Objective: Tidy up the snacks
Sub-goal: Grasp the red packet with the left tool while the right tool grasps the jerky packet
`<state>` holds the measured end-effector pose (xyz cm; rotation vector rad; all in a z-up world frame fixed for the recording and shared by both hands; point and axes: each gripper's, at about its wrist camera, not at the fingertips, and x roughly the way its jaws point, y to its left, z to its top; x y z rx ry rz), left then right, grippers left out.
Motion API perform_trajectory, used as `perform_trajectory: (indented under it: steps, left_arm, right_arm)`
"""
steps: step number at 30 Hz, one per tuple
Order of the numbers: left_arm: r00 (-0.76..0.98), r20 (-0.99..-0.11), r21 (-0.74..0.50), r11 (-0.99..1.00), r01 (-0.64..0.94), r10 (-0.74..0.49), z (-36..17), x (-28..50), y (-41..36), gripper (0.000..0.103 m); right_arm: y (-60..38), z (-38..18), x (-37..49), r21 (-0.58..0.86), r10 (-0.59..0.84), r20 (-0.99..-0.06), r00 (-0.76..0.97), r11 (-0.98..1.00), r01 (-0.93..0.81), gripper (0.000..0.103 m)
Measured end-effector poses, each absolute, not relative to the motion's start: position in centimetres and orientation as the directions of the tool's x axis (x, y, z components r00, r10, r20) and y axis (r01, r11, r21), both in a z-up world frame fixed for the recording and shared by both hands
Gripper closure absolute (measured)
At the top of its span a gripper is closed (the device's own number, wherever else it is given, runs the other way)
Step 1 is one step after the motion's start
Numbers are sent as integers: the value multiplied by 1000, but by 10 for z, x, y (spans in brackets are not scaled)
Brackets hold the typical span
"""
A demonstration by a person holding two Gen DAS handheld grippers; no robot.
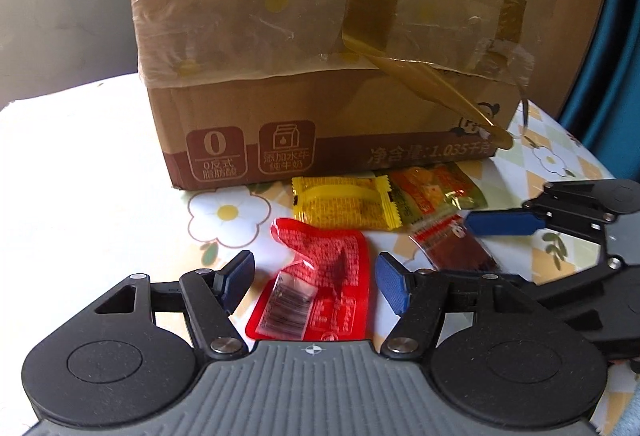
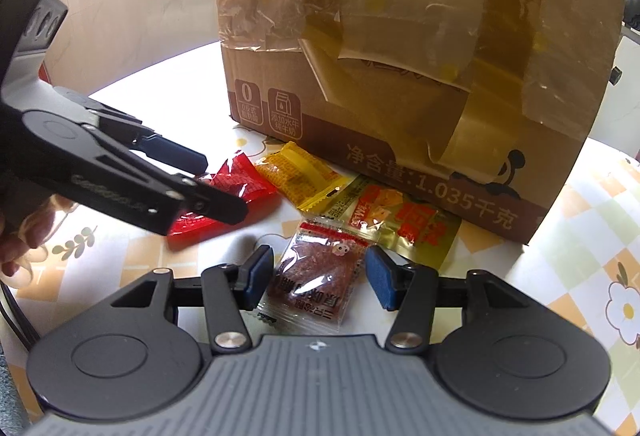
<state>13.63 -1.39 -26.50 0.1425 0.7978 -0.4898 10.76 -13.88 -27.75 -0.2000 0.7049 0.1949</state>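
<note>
- Flowered cloth covers the desk (image 1: 100, 164), and a taped cardboard box (image 1: 320, 36) stands at its far side with four snack packets lying loose just in front of it.
- Your left tongs (image 1: 316, 280) straddle the red packet (image 1: 320, 276); lower them until the pads reach its edges before you squeeze, since flat foil slips easily.
- They are parted, with neither pad pressing the wrapper.
- Your right tongs (image 2: 316, 282) hang spread around the clear dried-meat packet (image 2: 316, 276), also not gripping; it partly overlaps the green-gold packet (image 2: 404, 220).
- Lift each one clear of the yellow packet (image 1: 344, 204) so nothing drags along.
</note>
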Motion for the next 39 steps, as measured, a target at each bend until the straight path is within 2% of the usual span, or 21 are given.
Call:
perform_trajectory:
  steps: [4, 6, 9, 20, 24, 26, 33, 39]
  left_arm:
    - [629, -705, -10, 891, 454, -328, -269, 132, -22, 34]
    - [652, -699, 30, 899, 437, -294, -270, 126, -26, 46]
    - [663, -697, 13, 920, 393, -273, -269, 117, -25, 50]
    - [705, -682, 0, 963, 268, -196, -273, 88, -17, 50]
    - [705, -683, -10, 967, 253, -191, -271, 87, -14, 50]
    - [704, -683, -24, 969, 247, -196, -271, 85, -11, 50]
    - [707, -680, -33, 971, 238, -196, -270, 83, -8, 50]
    - [706, -680, -38, 970, 238, -200, -271, 85, -10, 50]
  right_arm:
    - [-140, -278, 106, -114, 112, -653, 749, 963, -244, 48]
    - [-139, -278, 106, -118, 111, -651, 751, 962, -245, 48]
    - [-139, -278, 106, -121, 110, -649, 753, 962, -245, 48]
    - [-137, -278, 105, -127, 109, -644, 757, 961, -246, 48]
    - [-137, -277, 105, -134, 97, -653, 751, 961, -241, 47]
    - [-139, -274, 107, -133, 79, -667, 741, 966, -222, 43]
    - [-152, -267, 107, -112, 37, -706, 707, 980, -164, 43]
    - [-149, -268, 111, -117, 49, -703, 709, 976, -183, 43]
